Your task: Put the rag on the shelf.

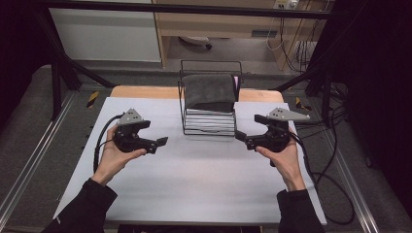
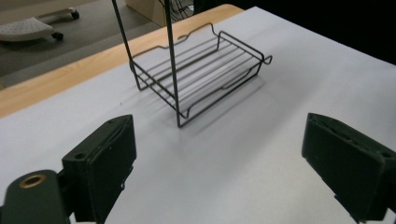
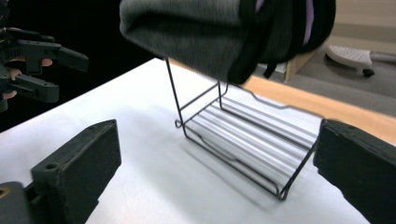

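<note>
A chair base on castors stands on the grey floor beyond the table's far edge.

The scene is seen in the high view from above the near edge of the table, facing forward and down, far enough that all four edges are taken in. The left gripper view is set low and close over the sheet and is aimed towards the far edge, where the wire rack is caught. The right gripper view is set equally low and aimed across at the same wire rack from the opposite side. The rack is shared by all three views.
</note>
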A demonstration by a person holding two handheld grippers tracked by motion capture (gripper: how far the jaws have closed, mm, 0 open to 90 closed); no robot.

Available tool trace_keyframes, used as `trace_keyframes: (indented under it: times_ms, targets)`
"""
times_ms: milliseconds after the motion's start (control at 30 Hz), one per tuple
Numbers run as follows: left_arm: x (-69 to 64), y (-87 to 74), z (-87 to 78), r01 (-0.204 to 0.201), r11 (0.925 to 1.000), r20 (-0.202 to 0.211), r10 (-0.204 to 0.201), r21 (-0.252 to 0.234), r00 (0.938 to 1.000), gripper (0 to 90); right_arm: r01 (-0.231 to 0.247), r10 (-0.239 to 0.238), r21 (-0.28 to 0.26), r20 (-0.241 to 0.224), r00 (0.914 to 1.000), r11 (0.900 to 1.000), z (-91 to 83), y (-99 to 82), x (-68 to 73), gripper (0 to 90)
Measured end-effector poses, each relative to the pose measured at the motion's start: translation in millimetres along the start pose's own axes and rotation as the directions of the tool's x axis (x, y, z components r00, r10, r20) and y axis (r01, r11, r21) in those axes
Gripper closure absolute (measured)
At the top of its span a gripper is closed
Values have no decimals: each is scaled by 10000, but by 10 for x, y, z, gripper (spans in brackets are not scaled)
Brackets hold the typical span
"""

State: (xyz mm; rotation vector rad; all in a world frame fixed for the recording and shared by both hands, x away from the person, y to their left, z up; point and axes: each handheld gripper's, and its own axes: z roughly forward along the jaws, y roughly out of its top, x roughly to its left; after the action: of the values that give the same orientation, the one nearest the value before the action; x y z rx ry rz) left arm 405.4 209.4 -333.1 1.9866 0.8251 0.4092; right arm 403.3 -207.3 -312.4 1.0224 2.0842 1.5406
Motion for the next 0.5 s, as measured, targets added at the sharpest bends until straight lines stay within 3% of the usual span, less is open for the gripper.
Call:
trace_keyframes:
  times_ms: [200,500]
  targets:
    - [-5,-310,12,205,9998,37,-205,40,9998,77,37,-32,213,-251,9997,9998,-18,-248,-7,8]
    - [-8,-599,3,366,9992,75,-365,-185,9993,80,-171,210,681,-565,9982,9975,-8,-598,-55,8]
